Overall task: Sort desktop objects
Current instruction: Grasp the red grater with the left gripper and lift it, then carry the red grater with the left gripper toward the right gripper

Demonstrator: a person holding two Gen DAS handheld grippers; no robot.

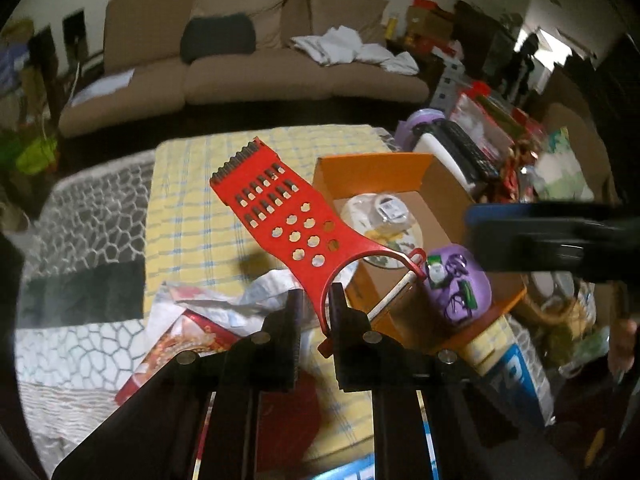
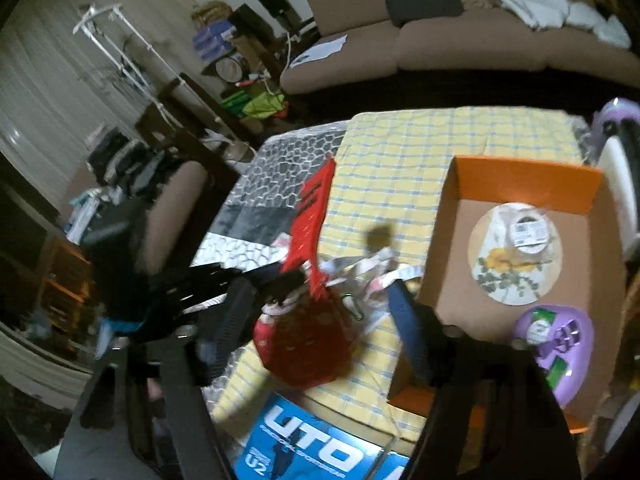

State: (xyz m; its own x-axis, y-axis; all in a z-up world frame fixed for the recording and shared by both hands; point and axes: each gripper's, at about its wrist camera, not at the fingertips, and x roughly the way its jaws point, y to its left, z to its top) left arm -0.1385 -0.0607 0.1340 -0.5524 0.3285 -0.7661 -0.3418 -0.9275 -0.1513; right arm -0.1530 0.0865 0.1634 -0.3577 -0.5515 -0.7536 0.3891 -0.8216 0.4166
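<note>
Left gripper [image 1: 316,312] is clamped on the curved handle end of the red grater [image 1: 280,208], jaws narrow around the handle. The grater is held in the air, tilted up and away to the far left, above the yellow checked cloth [image 1: 192,208], its handle end just left of the orange cardboard box [image 1: 372,168].

Right gripper [image 2: 316,316] is spread wide with nothing between its fingers, hovering over a red mesh bag [image 2: 308,348] and crumpled paper [image 2: 376,272] near the box's left wall.

The box holds a round patterned plate [image 2: 516,276] and, nearer, a purple dish [image 2: 560,344] with small items.

In the right wrist view the grater [image 2: 312,216] appears nearly edge-on, left of the shadow on the cloth.
</note>
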